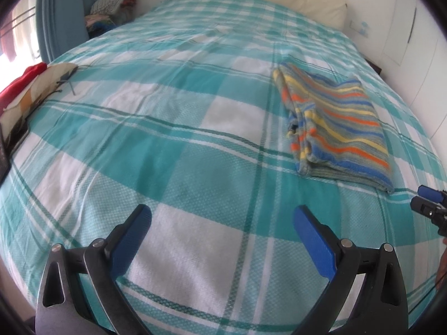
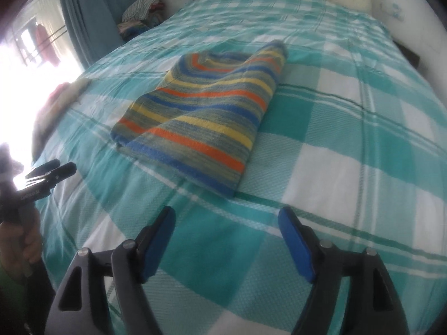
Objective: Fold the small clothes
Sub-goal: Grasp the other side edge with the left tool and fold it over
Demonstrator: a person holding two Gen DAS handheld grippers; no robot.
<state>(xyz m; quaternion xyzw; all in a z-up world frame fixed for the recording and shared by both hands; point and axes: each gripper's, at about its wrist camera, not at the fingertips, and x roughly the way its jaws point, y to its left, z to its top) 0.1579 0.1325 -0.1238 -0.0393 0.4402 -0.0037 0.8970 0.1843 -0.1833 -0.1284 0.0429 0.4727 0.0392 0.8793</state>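
I am looking across a bed covered with a teal and white checked bedspread. One small striped garment, banded in blue, orange, yellow and grey, lies flat on it in a compact, layered rectangle, its edges roughly squared. It sits on the right half of the bed, ahead of my right gripper and well to the right of my left gripper.

Both claws are spread wide with nothing between their blue pads, hovering over bare bedspread on the near side, apart from the garment.

I judge the folding of this piece finished or very nearly so; one edge on its left side looks slightly bunched and might want tidying. A heap of other clothes sits at the far left corner beside the curtain, so more folding may remain.
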